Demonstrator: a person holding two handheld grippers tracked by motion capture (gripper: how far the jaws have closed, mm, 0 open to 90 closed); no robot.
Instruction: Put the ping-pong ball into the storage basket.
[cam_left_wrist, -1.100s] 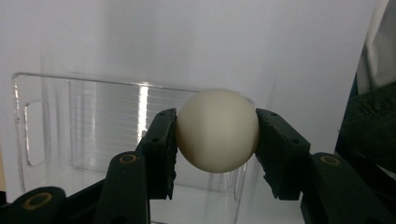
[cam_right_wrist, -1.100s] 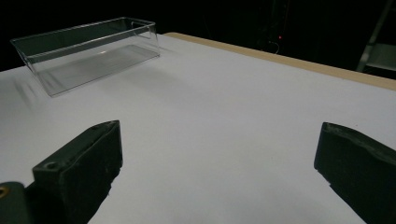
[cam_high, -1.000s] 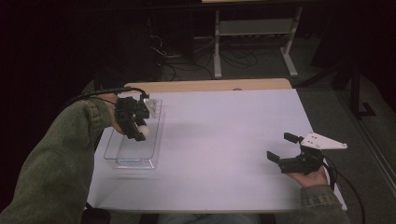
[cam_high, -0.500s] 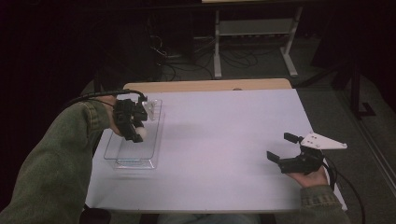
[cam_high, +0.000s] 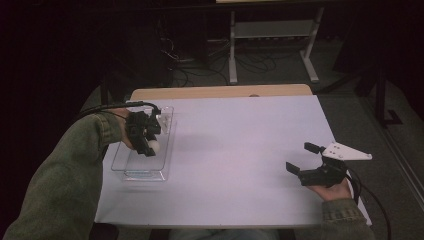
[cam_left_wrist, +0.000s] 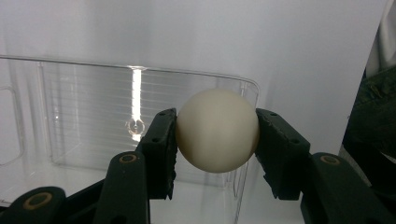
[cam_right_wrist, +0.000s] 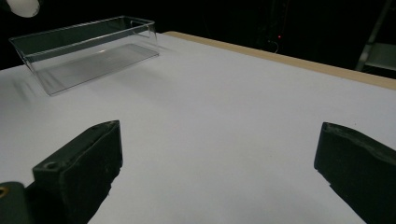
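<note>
Nearest us, our right gripper (cam_high: 304, 161) rests spread on the white table (cam_high: 240, 165); farther off, our left gripper (cam_left_wrist: 215, 133) pinches the cream ball (cam_left_wrist: 217, 129) above the clear bin (cam_high: 131, 172) — best lowered inside before letting go

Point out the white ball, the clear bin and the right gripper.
white ball (cam_left_wrist: 217, 129): left gripper view, its front.
clear bin (cam_high: 145, 174): high view, near wall.
right gripper (cam_high: 305, 158): high view, between its fingertips.
</note>
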